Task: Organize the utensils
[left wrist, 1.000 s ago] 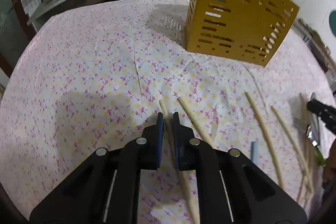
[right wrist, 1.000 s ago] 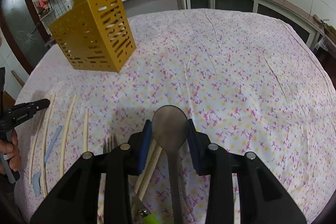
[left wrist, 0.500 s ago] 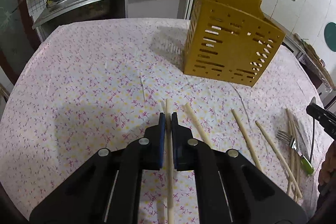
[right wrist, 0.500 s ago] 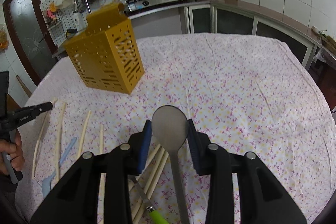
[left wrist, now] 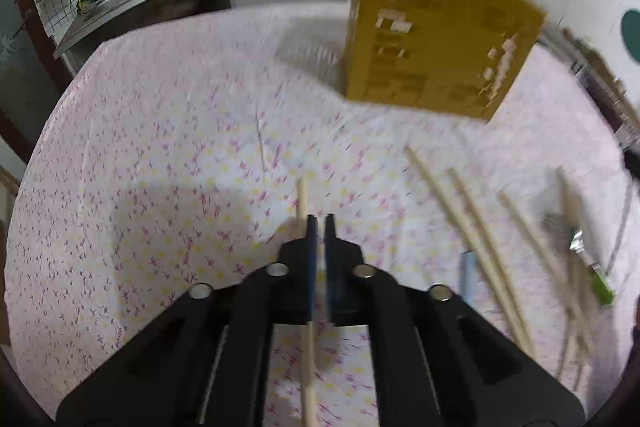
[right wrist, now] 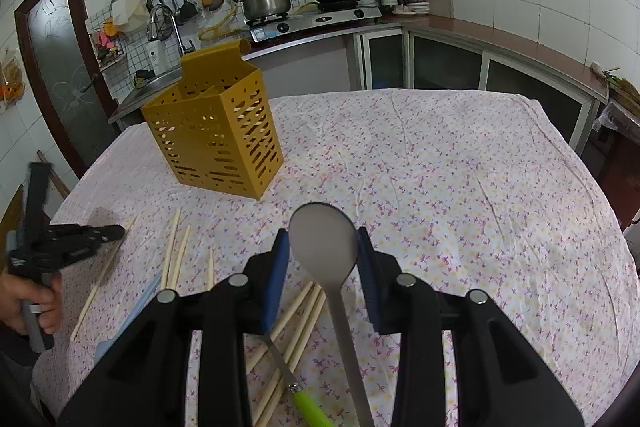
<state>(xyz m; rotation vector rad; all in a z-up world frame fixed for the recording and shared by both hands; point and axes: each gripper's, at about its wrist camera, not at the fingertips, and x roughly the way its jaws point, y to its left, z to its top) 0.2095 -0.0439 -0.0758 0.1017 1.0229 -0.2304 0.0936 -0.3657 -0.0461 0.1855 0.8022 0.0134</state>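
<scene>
The right gripper (right wrist: 322, 255) pinches a metal spoon (right wrist: 325, 247) by the sides of its bowl, handle trailing back under the tool; that grip probably keeps the long handle free to drop first into the yellow slotted utensil caddy (right wrist: 218, 139), which stands upright on the floral tablecloth (right wrist: 460, 195) ahead and to the left, well apart from the spoon, its open divided top facing up to receive things; the spoon hangs clear of the cloth, above a cluster of chopsticks (right wrist: 298, 323) and a green-handled utensil (right wrist: 308, 405) that lie crossed beneath it, seemingly a pile not yet sorted; the left gripper (left wrist: 319, 223) points steeply down at the cloth with its jaws parting from a near-closed stance, and a single wooden chopstick (left wrist: 303, 201) runs along the line of its fingers; the left wrist view is smeared, so whether the pads are pressing the stick or it has slipped beside the left pad is hard to settle, though it appears to lie against that pad and not squarely in the gap; more chopsticks (left wrist: 472, 219) lie fanned to the right of it on the cloth, near a pale blue utensil (left wrist: 466, 273), all loose and parallel enough to be taken one at a time; the caddy stands beyond them, so each item needs a lift and a carry toward its open top
</scene>
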